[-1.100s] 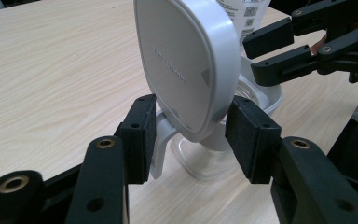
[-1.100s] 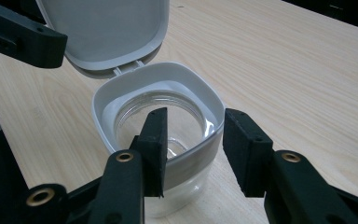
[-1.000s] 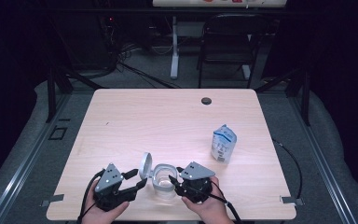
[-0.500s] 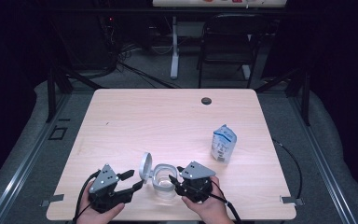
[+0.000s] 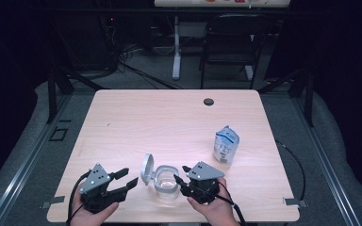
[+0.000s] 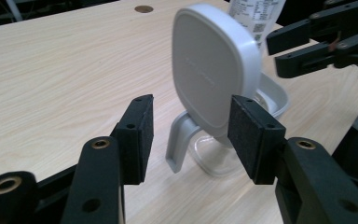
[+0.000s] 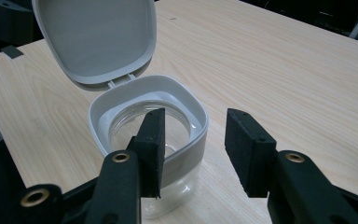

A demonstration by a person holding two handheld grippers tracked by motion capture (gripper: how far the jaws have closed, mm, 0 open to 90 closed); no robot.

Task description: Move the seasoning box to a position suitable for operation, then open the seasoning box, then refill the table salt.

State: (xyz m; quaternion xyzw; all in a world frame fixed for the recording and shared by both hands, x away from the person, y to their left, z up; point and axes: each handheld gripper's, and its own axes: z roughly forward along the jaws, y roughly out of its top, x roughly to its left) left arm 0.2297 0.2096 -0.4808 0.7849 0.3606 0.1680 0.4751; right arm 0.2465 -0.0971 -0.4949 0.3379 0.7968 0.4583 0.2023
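Jar (image 5: 166, 182) stands on the table (image 5: 169, 122) near its front edge, clear-walled with a grey collar, its hinged grey lid (image 5: 146, 169) flipped up on the jar's left side and standing nearly upright. In the right gripper view the jar (image 7: 158, 140) shows open, and its clear inside looks bare.

Left claw (image 5: 125, 179) sits left of the jar, just beside the raised lid, jaws spread and released, with nothing clamped. In the left gripper view the lid's back (image 6: 214, 70) rises past the two pads, close to the right pad (image 6: 254, 137) but not pressed by it.

Right claw (image 5: 183, 180) sits at the jar's right side. Its jaws straddle the near collar: the left pad (image 7: 153, 149) hangs inside the rim, the right pad (image 7: 247, 149) stands outside with a gap to the wall, so the claw is released, not clenched.

Pouch (image 5: 226, 145), white and blue, stands upright right of and behind the jar, well apart. A dark round hole (image 5: 209, 101) lies far behind the jar near the table's back edge.
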